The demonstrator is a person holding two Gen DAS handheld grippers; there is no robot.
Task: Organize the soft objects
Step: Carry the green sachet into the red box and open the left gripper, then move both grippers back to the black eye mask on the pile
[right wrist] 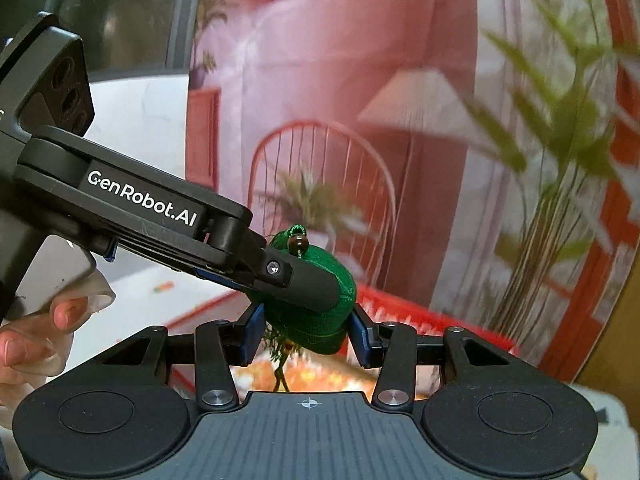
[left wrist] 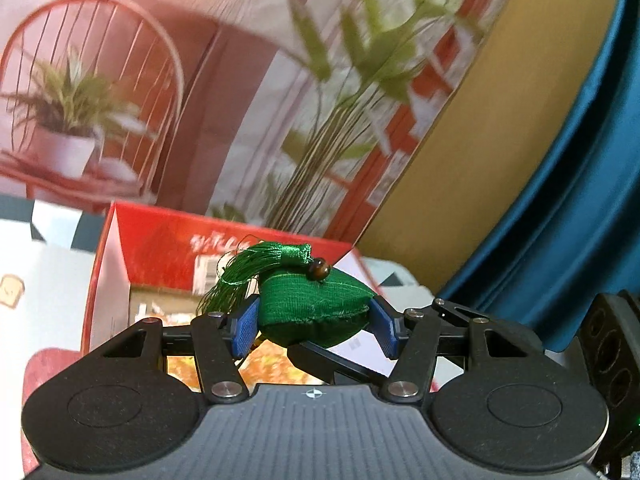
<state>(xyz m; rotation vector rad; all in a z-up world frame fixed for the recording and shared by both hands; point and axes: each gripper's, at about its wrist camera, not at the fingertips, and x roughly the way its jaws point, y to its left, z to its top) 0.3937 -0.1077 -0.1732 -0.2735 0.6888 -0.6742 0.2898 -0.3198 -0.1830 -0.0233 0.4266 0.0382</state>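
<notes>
Both the left tongs [left wrist: 316, 326] and right tongs [right wrist: 306, 334] pinch one green sachet [left wrist: 314, 312] just above the red box [left wrist: 160, 256], mid-carry; next comes lowering it inside and letting go.

Backdrop mural [left wrist: 248, 92] motion-blurred in both views; plant leaves smeared. Text on red box [left wrist: 224, 248] too blurred to read; box's lower part hidden behind left gripper [left wrist: 316, 322]. Green sachet [right wrist: 320, 320] partly covered by left gripper's finger in right wrist view; lower tassel blurred. Person's hand [right wrist: 36, 336] cut by left edge. Black block [left wrist: 612, 344] cut by right edge, unidentifiable.
</notes>
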